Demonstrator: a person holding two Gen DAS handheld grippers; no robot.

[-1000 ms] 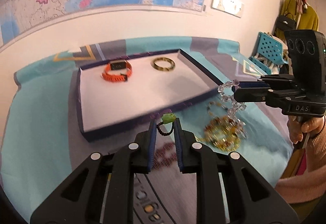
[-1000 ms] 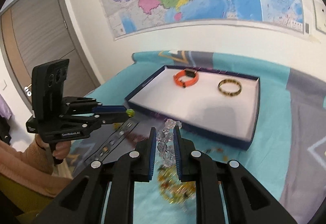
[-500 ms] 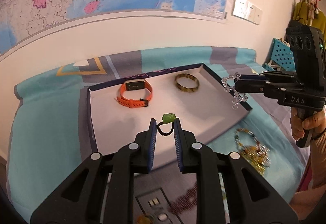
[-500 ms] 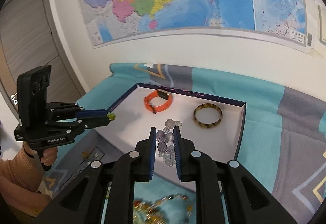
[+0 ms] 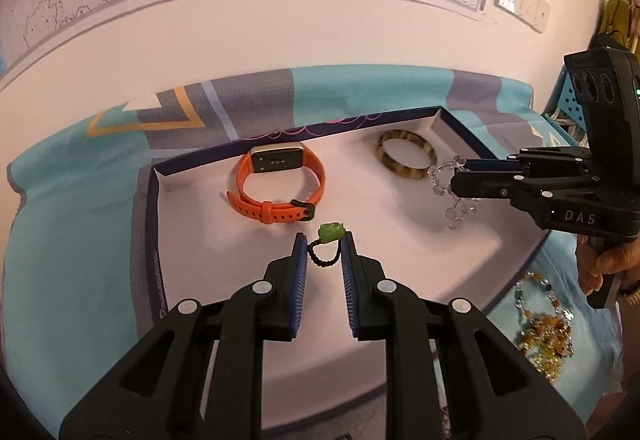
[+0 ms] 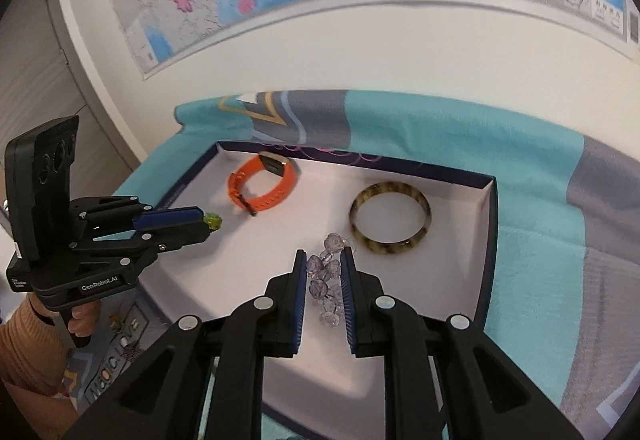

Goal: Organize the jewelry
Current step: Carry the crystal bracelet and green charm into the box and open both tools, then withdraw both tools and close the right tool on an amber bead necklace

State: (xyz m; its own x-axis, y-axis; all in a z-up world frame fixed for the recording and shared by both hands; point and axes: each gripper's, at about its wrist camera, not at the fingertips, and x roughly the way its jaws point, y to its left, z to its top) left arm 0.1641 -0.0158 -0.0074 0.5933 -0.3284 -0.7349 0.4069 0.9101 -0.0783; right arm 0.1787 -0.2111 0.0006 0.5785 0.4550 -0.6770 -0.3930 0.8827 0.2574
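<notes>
Crystal bracelet [image 6: 326, 282] partly hidden between right tongs [image 6: 323, 264] (lower beads blurred)

Matt white card lining in the tray [image 5: 400, 248], rubbery orange watch strap [image 5: 280, 214], glossy mottled bangle [image 6: 390, 218], clear faceted bead bracelet [image 6: 324, 280], soft cloth cover [image 6: 540, 176], ribbed blue pads [image 5: 299, 280]

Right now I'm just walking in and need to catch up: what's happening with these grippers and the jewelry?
A person is sorting jewelry into a white-lined tray. The left gripper is shut on a small black beaded ring with a green charm, and the right gripper on a clear crystal bead bracelet; both hang over the tray. An orange watch and a tortoiseshell bangle already lie inside. A yellow beaded piece lies outside on the cloth.
</notes>
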